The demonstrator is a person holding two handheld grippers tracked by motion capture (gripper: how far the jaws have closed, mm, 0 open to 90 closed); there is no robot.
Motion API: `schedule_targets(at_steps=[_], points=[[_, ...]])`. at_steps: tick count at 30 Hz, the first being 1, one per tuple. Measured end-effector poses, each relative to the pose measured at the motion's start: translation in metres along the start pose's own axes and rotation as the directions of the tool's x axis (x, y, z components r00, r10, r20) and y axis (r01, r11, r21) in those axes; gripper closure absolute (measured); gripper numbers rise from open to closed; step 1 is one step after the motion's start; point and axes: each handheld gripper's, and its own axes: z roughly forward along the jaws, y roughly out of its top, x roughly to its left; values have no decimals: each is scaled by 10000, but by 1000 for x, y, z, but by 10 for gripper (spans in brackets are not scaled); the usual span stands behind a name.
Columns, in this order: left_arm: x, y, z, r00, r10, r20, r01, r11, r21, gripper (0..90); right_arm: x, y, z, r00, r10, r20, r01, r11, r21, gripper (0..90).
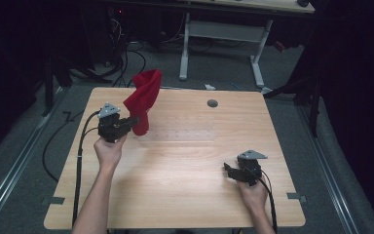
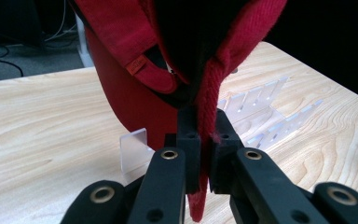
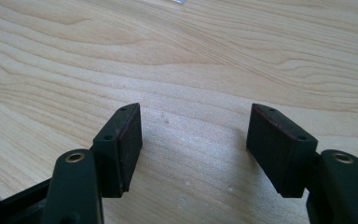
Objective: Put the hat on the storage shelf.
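The right gripper (image 1: 234, 171), low at the right of the frame, hangs wide open and empty over the bare table (image 1: 195, 161). Farther up at the left, the left gripper (image 1: 132, 121) is clamped on the edge of a red cap (image 1: 143, 97), lifted above the tabletop. I judge a firm, steady pinch is needed so the fabric does not slip.

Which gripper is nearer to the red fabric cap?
The left gripper: its jaws are shut on the red fabric cap, holding it above the table's far left. The right gripper, open, is far away at the near right, over bare wood.
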Motion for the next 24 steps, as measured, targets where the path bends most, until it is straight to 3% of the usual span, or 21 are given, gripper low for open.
schedule_targets(at_steps=[14,18,24], points=[[7,-13,-6,9990,-211,-385,217,9996,152,832,0,0,0,10000,-5,-21,5,10000,3,356],[9,-17,-9,9983,-329,-473,342,9991,266,793,0,0,0,10000,-27,-28,27,10000,-1,355],[9,-22,-12,9975,-170,-690,198,9990,406,682,0,0,0,10000,-13,-24,13,10000,1,354]])
